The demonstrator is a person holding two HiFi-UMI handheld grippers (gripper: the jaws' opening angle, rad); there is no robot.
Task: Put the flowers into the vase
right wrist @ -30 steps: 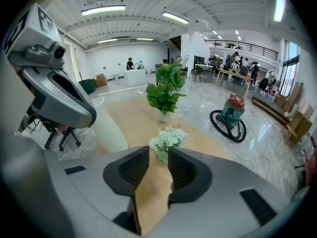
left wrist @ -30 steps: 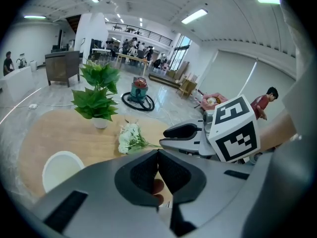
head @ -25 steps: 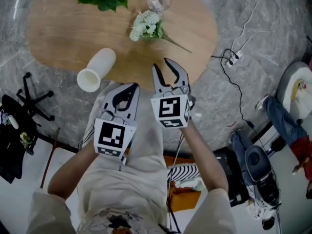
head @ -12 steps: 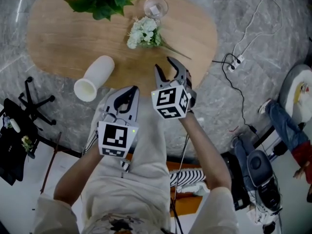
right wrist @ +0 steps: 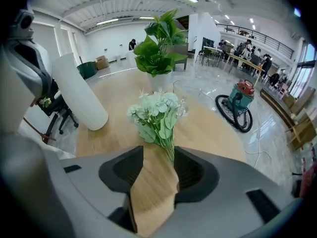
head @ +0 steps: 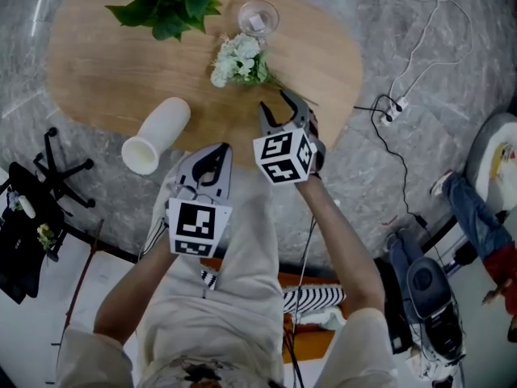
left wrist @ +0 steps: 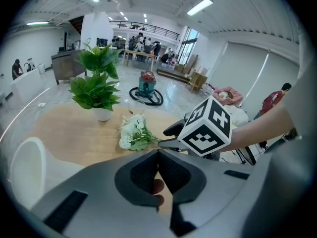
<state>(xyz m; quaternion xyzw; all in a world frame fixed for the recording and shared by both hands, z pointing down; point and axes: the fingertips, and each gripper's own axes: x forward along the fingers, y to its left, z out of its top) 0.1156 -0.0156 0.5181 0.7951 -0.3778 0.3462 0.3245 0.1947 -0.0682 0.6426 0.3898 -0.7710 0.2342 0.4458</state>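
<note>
A bunch of white flowers [head: 238, 59] with green stems lies on the oval wooden table [head: 97, 63]. The white vase [head: 157, 134] lies on its side near the table's front edge. My right gripper [head: 279, 107] hangs over the table just behind the stems. Its jaws have just been opening and now stand open. In the right gripper view the flowers [right wrist: 156, 113] lie straight ahead, and their stem ends reach between the jaws of the right gripper [right wrist: 158, 155], close to the right pad. My left gripper [head: 212, 152] stays shut and empty at the table's edge, to the right of the vase.
A potted green plant [head: 161, 2] and a clear glass [head: 258, 18] stand at the back of the table. A black chair base [head: 52, 172] is on the floor at the left. Cables and a power strip [head: 392, 107] lie on the right.
My right gripper has moved forward and down over the table towards the flower stems, and its jaws have spread wider. The left gripper has sunk slightly and stays shut.
</note>
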